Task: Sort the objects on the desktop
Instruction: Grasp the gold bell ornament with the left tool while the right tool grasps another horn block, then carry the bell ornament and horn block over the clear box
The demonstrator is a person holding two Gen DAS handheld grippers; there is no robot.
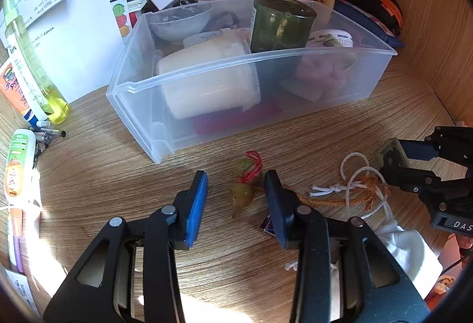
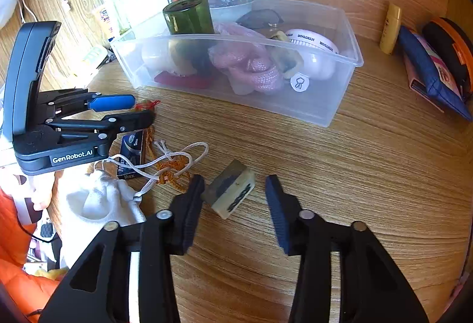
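Clear plastic bin (image 1: 295, 53) sits mid-desk as the sorting target, already crowded: green glass jar (image 1: 280, 22), cream tub (image 1: 207, 80), pink knit bundle (image 2: 251, 62), white fan (image 2: 316, 48). Just in front of the bin, the left gripper (image 1: 235, 198) hangs spread wide, empty, its blue pads either side of a small olive-green gourd charm (image 1: 242, 194) tied with red thread (image 1: 254, 164); glossy, rounded, likely to roll or squirt out if pinched off-centre. Judged best: lower until the pads straddle the fatter bulb, close slowly, keep clear of the orange braided cord (image 1: 334, 200) trailing right of it. Farther right of the charm, the right gripper (image 2: 235, 195) is also wide apart and empty, framing a blocky cream-and-grey tile (image 2: 230, 190), hard, flat-faced, tilted on one edge; its left finger looks touching or nearly so. Square it to the flat sides first. White drawstring pouch (image 2: 97, 201) and cord tangle lie left of the tile, soft, snag-prone.
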